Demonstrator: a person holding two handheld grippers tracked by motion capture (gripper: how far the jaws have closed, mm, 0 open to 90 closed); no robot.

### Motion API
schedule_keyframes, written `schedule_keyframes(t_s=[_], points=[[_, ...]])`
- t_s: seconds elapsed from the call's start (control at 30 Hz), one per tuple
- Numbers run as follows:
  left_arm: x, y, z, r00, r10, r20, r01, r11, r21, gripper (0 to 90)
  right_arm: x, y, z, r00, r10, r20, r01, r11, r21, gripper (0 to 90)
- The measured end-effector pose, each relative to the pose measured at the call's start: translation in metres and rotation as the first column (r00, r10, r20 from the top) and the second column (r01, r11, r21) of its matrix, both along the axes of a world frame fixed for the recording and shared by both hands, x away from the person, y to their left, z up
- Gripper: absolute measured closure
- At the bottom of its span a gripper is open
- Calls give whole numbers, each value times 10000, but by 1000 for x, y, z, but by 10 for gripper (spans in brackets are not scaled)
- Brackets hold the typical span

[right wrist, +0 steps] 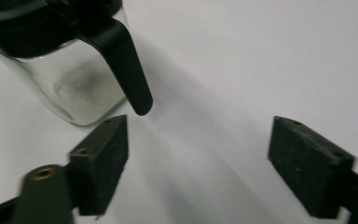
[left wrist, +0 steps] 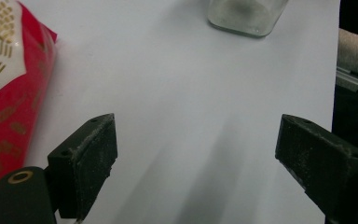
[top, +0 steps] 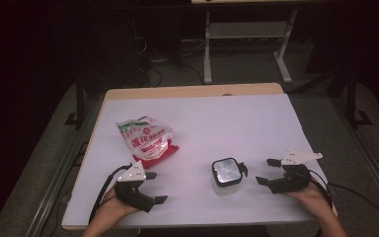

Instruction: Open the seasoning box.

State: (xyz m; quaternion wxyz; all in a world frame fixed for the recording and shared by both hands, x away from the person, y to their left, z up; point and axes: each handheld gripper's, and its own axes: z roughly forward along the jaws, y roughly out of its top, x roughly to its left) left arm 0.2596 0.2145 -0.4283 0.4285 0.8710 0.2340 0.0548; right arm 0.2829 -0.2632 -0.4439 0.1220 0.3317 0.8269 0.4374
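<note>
A square glass jar with a black-rimmed lid and a black latch stands near the table's front, right of centre. A crumpled white, green and red food bag lies to its left. My left gripper is open near the front left, just below the bag, with nothing between its jaws. My right gripper is open just right of the jar, jaws pointing at it. In the right gripper view the jar and its hanging latch sit just ahead of the left jaw. The left gripper view has the bag at left and the jar's base far ahead.
The white table top has a wooden edge at the back. Beyond it stand the legs of another table and some cables on the dark floor. A metal rail runs along the right side.
</note>
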Motion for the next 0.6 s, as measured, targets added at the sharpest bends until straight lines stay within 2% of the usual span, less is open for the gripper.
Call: schedule_keyframes(t_s=[0.3, 0.6], points=[[8, -20, 7, 9993, -367, 5, 367, 9993, -95, 125, 3, -6, -3, 9999, -112, 25, 112, 9999, 53, 141], [16, -51, 15, 9951, -970, 189, 973, 9951, -170, 126, 3, -8, -2, 9998, -217, 4, 217, 9997, 88, 140]])
